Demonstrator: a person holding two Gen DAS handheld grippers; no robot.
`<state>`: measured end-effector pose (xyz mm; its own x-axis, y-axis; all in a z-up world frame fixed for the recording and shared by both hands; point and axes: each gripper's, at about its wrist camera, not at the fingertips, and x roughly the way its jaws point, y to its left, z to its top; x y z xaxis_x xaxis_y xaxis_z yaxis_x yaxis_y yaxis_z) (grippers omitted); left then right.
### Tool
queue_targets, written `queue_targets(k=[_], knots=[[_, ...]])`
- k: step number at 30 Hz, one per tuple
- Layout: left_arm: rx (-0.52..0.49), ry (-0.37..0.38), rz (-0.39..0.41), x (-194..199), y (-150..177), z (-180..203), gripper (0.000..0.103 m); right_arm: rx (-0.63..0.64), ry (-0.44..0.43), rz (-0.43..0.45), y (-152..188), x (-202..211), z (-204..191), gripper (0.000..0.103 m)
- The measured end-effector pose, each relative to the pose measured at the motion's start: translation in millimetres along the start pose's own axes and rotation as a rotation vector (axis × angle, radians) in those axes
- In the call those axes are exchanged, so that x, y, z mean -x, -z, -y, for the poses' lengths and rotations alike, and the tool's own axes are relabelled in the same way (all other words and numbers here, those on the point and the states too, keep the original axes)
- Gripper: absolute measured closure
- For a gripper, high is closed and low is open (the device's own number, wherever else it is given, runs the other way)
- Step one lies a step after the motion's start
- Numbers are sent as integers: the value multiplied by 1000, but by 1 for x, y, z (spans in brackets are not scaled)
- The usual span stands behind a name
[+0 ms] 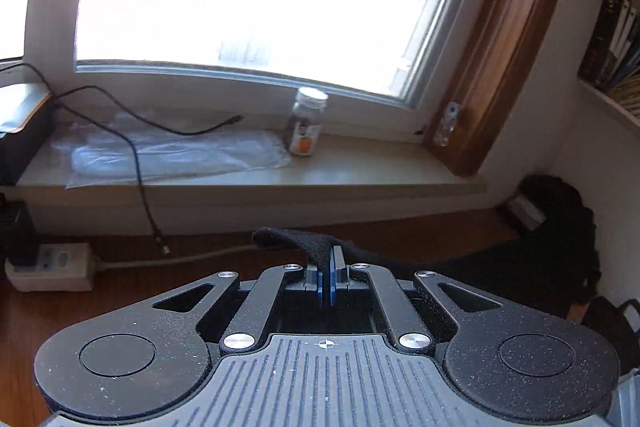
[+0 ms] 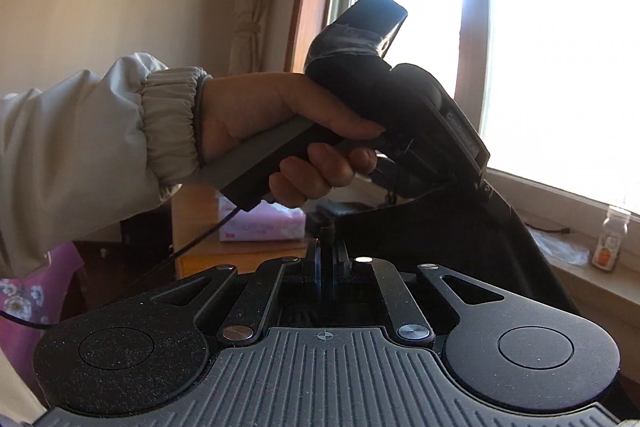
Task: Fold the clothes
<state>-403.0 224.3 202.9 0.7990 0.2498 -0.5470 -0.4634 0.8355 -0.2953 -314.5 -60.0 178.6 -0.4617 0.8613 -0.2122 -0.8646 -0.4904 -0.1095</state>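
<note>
A black garment (image 2: 440, 247) is held up in the air between my two grippers. In the left wrist view my left gripper (image 1: 326, 261) is shut on a fold of the black garment (image 1: 296, 241), and the cloth trails off to the right towards a dark heap (image 1: 540, 259) by the wall. The right wrist view shows a hand (image 2: 280, 119) in a pale sleeve holding the left gripper (image 2: 502, 207), with the cloth hanging from its tip. My right gripper (image 2: 327, 245) is shut on the garment's upper edge near a corner.
A window with a pale sill (image 1: 360, 171) fills the background. On the sill are a small jar (image 1: 306, 123), a clear plastic bag (image 1: 168, 151) and a black cable (image 1: 132, 147). A power strip (image 1: 52, 267) lies on the wooden surface. Books (image 1: 612, 31) stand at the right, and a pink tissue box (image 2: 260, 223) sits behind.
</note>
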Motion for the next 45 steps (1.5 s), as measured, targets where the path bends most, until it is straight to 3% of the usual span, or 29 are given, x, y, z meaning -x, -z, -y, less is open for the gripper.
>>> queue_targets(k=[4, 7, 14, 17, 19, 21, 25, 29, 33, 36, 40, 45], knots=[[23, -19, 29, 21, 1, -27, 100, 13, -30, -20, -9, -31, -11, 97], [22, -55, 8, 26, 7, -42, 100, 56, -50, -52, -10, -51, -21, 97], [54, -143, -89, -14, 53, -90, 97, 37, -85, -189, 30, -102, -31, 97], [82, -150, -102, -22, 66, -110, 95, 11, -106, -264, 51, -121, -31, 92], [98, -134, -88, -19, 71, -118, 94, -11, -119, -260, 57, -116, -27, 79], [102, -132, -70, -12, 71, -119, 92, -50, -123, -253, 57, -106, -16, 77], [91, -173, -8, 3, 65, -114, 66, -86, -97, -239, 63, -86, 9, 76], [88, -226, 55, 14, 58, -109, 53, -68, -79, -286, 77, -90, 9, 76], [65, -242, 96, 8, 56, -94, 36, -64, -123, -326, 85, -108, -9, 75], [38, -212, 137, -2, 56, -72, 27, -83, -187, -316, 82, -99, -17, 76], [25, -127, 169, -26, 54, -39, 24, -126, -180, -288, 73, -68, -9, 74], [-27, -46, 156, -79, 56, 0, 13, -120, -55, -260, 72, 5, 20, 66]])
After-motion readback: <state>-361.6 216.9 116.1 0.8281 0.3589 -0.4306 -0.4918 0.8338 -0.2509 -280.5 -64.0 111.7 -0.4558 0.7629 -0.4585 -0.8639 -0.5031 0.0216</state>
